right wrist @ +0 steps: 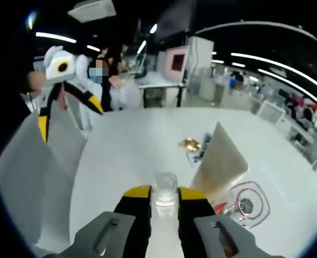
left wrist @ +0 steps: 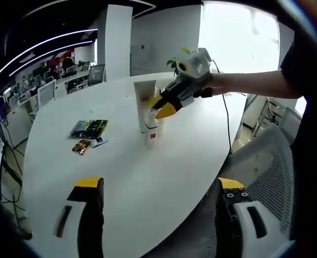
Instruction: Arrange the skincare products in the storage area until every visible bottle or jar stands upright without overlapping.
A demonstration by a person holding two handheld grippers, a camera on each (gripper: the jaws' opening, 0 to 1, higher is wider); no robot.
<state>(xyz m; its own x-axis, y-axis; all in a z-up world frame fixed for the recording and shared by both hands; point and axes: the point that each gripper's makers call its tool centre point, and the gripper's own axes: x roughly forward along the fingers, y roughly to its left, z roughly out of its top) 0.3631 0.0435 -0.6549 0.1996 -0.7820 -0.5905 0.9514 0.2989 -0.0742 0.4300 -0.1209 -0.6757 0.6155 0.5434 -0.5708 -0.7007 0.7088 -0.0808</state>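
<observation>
A small white bottle with a clear cap stands upright on the round white table. My right gripper is shut on its top, and it reaches in from the right in the left gripper view. Right behind the bottle stands a tall cream tube, which rises as a beige wedge in the right gripper view. A round clear jar with a red ring sits to the right of the tube. My left gripper hangs open and empty over the table's near edge, well short of the bottle.
A green packet and a small golden packet lie on the table left of the bottles; the golden one lies beyond the tube. A grey mesh chair stands at the table's right side. A person in white stands far off.
</observation>
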